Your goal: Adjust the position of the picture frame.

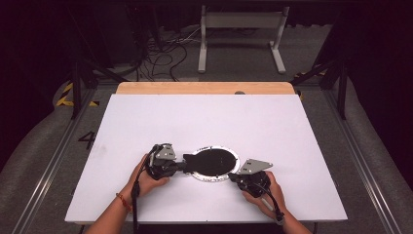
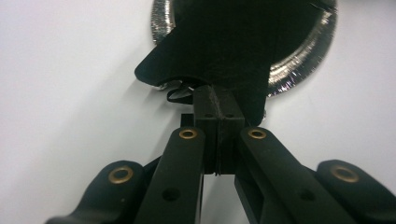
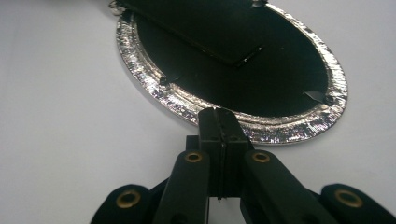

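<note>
A round tray with a crinkled foil rim [image 1: 234, 169] lies on the white table, covered by a black lid [image 1: 214, 162]. In the left gripper view the lid [image 2: 243, 42] has one edge raised over the foil rim [image 2: 299, 70]. My left gripper [image 1: 185, 164] [image 2: 218, 95] is shut, its tips against that raised edge; whether the edge is pinched I cannot tell. My right gripper [image 1: 233, 176] [image 3: 218, 115] is shut with nothing in it, its tips at the near foil rim [image 3: 280, 130]. A flat black strip [image 3: 196, 32] lies across the lid [image 3: 280, 79].
The white table top [image 1: 204, 117] has a wooden strip [image 1: 204, 87] along its far edge. Beyond it on the floor stand a white frame [image 1: 241, 29] and loose cables [image 1: 165, 53]. A person's hands hold both grippers near the table's front edge.
</note>
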Tool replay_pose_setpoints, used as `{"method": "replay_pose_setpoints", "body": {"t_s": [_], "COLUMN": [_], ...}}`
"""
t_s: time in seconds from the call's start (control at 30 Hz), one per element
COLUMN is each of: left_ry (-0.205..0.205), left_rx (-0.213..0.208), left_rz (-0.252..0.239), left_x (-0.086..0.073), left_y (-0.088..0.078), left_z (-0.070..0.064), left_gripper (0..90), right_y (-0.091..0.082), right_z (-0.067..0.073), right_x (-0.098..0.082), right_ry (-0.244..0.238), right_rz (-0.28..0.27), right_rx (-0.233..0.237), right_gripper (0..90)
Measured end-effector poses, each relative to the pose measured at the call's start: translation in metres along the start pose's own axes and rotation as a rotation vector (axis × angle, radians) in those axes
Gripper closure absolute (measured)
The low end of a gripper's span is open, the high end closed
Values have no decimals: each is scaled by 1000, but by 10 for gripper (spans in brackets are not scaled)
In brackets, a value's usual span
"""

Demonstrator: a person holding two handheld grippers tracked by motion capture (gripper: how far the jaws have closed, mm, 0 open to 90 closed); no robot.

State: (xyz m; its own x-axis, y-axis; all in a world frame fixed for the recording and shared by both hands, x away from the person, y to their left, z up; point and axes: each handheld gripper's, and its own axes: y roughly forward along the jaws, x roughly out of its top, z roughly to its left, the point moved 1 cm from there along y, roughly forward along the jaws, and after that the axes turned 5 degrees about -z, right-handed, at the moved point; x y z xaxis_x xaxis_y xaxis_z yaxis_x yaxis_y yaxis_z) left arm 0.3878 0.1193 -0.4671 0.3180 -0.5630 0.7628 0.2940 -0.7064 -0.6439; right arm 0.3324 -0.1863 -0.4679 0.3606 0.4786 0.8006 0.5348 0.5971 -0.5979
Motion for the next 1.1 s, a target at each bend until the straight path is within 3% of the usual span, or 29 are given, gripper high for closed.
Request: {"method": "replay_pose_setpoints", "body": {"t_s": [0.33, 0.6, 0.73, 0.87, 0.97, 1.07, 1.1], "left_ry": [33, 67, 70, 97, 125, 160, 154], "left_rx": [-28, -88, -102, -98, -112, -102, -93], "left_rz": [2, 7, 3, 2, 18, 0, -17], "left_x": [5, 11, 13, 16, 17, 22, 24], "left_y": [5, 12, 16, 19, 17, 7, 3], "left_z": [-10, -27, -35, -41, -41, -44, -43], "left_gripper": [900, 900, 897, 893, 895, 899, 900], "right_y": [-3, -7, -8, -9, -9, -9, -10], "right_z": [-15, -26, -33, -39, -38, -38, -37], "right_x": [-3, -5, -7, -8, -8, -8, -9], "right_ry": [40, 64, 79, 96, 91, 88, 91], "right_rz": [-1, 1, -2, -7, -7, -7, -9], "right_rx": [-55, -107, -128, -145, -150, -151, -148], "right_gripper": [900, 900, 900, 900, 900, 900, 900]}}
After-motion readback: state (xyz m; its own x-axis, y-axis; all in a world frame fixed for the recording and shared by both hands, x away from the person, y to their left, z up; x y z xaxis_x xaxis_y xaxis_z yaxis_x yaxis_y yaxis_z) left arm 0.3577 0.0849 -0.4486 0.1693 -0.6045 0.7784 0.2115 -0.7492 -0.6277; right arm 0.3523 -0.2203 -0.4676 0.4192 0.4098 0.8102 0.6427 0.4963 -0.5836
